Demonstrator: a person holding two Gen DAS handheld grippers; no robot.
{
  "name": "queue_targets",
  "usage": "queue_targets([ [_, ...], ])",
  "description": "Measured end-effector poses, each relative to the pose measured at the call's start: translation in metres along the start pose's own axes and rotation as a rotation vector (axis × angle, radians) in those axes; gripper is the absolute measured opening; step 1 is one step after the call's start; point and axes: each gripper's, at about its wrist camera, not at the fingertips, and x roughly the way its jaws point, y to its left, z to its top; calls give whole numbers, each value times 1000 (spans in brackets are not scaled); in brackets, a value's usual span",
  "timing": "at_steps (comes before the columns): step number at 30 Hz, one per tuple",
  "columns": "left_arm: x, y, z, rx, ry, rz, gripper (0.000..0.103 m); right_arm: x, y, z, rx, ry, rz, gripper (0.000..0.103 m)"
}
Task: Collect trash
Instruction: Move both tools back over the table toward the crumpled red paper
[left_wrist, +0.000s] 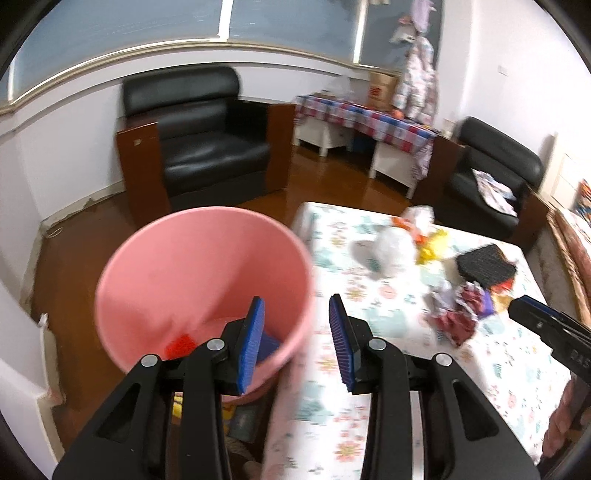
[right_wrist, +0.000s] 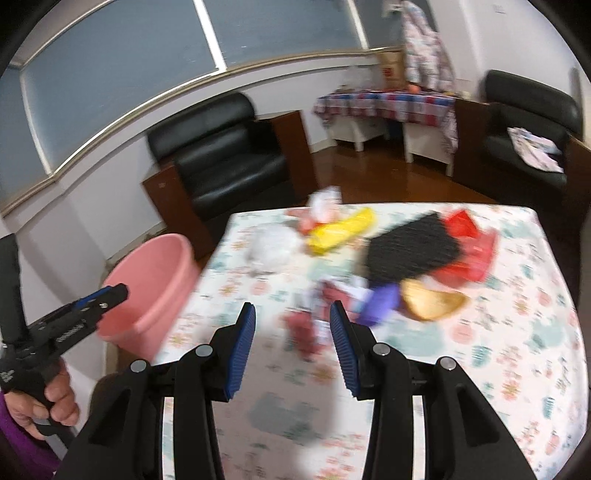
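Observation:
A pink bucket (left_wrist: 192, 280) stands on the floor left of the table, with a red piece (left_wrist: 181, 345) and a blue piece inside; it also shows in the right wrist view (right_wrist: 155, 280). My left gripper (left_wrist: 295, 343) is open and empty above the bucket's right rim. My right gripper (right_wrist: 291, 343) is open and empty above the table, just short of a dark red crumpled wrapper (right_wrist: 306, 328). Trash lies on the table: a clear plastic bag (right_wrist: 273, 243), a yellow wrapper (right_wrist: 343, 229), a black mesh pad (right_wrist: 413, 247), red plastic (right_wrist: 472, 243), a purple piece (right_wrist: 380, 302) and an orange-brown piece (right_wrist: 432, 302).
The table has a floral cloth (right_wrist: 517, 350). A black armchair (left_wrist: 207, 140) stands behind the bucket, another (left_wrist: 491, 177) at the right. A side table with a checked cloth (left_wrist: 369, 118) is by the far wall. The floor is brown wood.

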Motion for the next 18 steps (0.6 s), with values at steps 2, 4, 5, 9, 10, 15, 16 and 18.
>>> queue_targets([
  [2,2,-15,-1,26,8,-46,36,-5,-18,-5,14,-6,-47,41],
  [4,4,-26,-2,43,17,-88,36,-6,-35,-7,28,-9,-79,41],
  [5,5,-33,-3,53,23,-113,36,-7,-44,-9,38,-9,-94,41],
  [9,11,-62,-6,100,49,-183,36,-5,-70,-15,84,2,-122,41],
  [10,13,-71,-7,115,58,-203,36,-5,-74,-16,91,4,-125,41],
  [15,24,-102,-11,161,99,-278,36,-2,-91,-21,128,11,-125,41],
  [16,27,-109,-12,168,112,-294,36,-2,-92,-22,133,12,-122,41],
  [18,33,-119,-15,182,127,-311,36,-1,-94,-24,142,14,-116,41],
])
